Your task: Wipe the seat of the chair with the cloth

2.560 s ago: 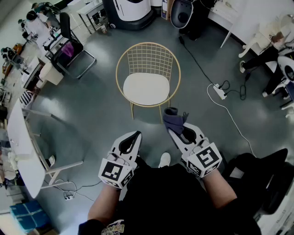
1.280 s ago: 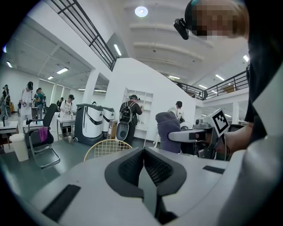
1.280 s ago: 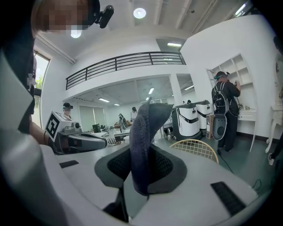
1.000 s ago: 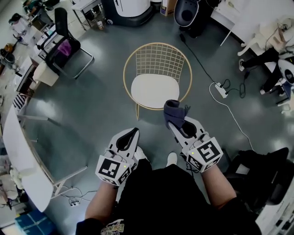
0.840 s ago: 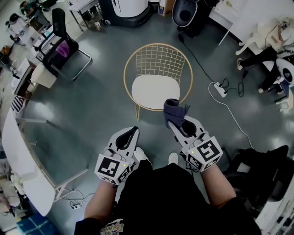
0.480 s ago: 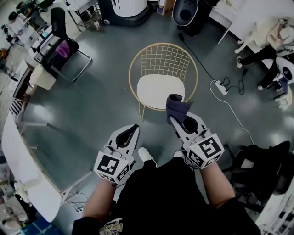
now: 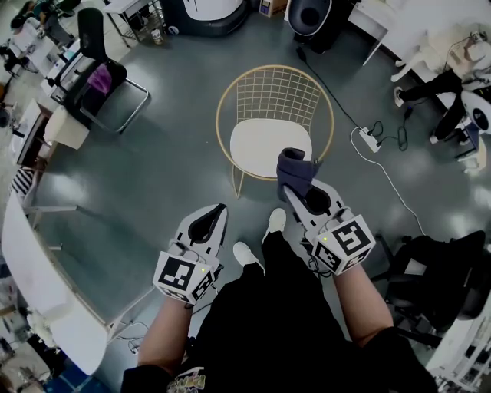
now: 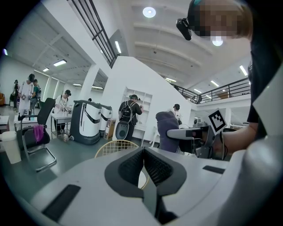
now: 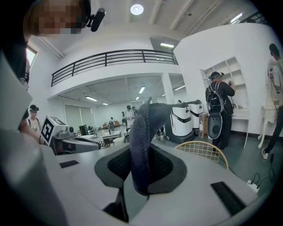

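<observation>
A round gold wire chair [image 7: 278, 90] with a white seat [image 7: 265, 143] stands on the grey floor straight ahead. My right gripper [image 7: 294, 184] is shut on a dark blue-grey cloth [image 7: 295, 167], which bunches up over the seat's near right edge; the cloth [image 9: 146, 132] stands up between the jaws in the right gripper view. My left gripper [image 7: 217, 211] hangs lower left of the chair, shut and holding nothing, its jaws meeting in the left gripper view [image 8: 143, 167]. The chair's wire back [image 8: 116, 148] shows beyond them.
A black office chair [image 7: 100, 73] and white desks [image 7: 38, 261] stand at the left. A power strip with cables [image 7: 368, 137] lies on the floor right of the gold chair. White machines [image 7: 215, 11] stand at the back. People are seated and standing around the room's edges.
I have stepped closer to the chair. The right gripper with the cloth has moved forward to the seat's near edge; the left gripper has stayed low and shut.
</observation>
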The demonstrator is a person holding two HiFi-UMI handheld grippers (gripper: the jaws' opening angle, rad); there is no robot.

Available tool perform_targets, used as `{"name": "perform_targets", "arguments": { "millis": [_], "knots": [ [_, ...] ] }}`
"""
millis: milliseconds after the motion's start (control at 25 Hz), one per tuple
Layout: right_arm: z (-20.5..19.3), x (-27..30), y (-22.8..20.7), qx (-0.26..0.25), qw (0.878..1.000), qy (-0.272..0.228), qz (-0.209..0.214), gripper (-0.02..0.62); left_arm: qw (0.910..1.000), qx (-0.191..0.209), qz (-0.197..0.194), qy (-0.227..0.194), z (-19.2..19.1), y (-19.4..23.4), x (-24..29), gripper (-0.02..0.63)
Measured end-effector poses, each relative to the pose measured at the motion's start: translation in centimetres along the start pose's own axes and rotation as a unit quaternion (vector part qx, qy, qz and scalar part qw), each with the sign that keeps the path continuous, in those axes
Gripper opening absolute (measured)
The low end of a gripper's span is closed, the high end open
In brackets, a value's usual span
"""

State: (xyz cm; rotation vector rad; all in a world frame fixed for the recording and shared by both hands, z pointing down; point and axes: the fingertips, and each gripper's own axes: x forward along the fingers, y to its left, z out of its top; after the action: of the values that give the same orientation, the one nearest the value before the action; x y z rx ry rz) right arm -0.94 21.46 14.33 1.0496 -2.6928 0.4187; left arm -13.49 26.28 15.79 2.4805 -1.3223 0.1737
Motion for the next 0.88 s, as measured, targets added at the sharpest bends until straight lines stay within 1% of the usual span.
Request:
{"name": "perform_targets", "arguments": {
  "millis": [240,400,640,760,880],
  "knots": [
    [-0.3,2.1,-1.6,0.006,1.0,0.011,0.005,0.094,1.0,-0.004,0.008,0.003,0.2,1.5,1.5,0.019],
    [-0.1,3.8,-3.4,0.017,1.0,0.015,0.006,0.094,0.9998,-0.006,0.014,0.01,0.4,2.5,3.4,0.02],
    [-0.1,6.2,-7.2,0.04,0.999,0.022,0.016,0.094,0.9994,-0.011,0.021,0.025,0.9,3.7,7.5,0.02],
    [-0.3,7.4,-9.4,0.046,0.998,0.024,0.028,0.094,0.9992,-0.012,0.021,0.031,1.3,4.3,9.9,0.019],
    [-0.3,8.6,-11.7,0.052,0.998,0.028,0.029,0.094,0.9989,-0.013,0.022,0.038,1.5,4.9,12.4,0.018]
  ]
}}
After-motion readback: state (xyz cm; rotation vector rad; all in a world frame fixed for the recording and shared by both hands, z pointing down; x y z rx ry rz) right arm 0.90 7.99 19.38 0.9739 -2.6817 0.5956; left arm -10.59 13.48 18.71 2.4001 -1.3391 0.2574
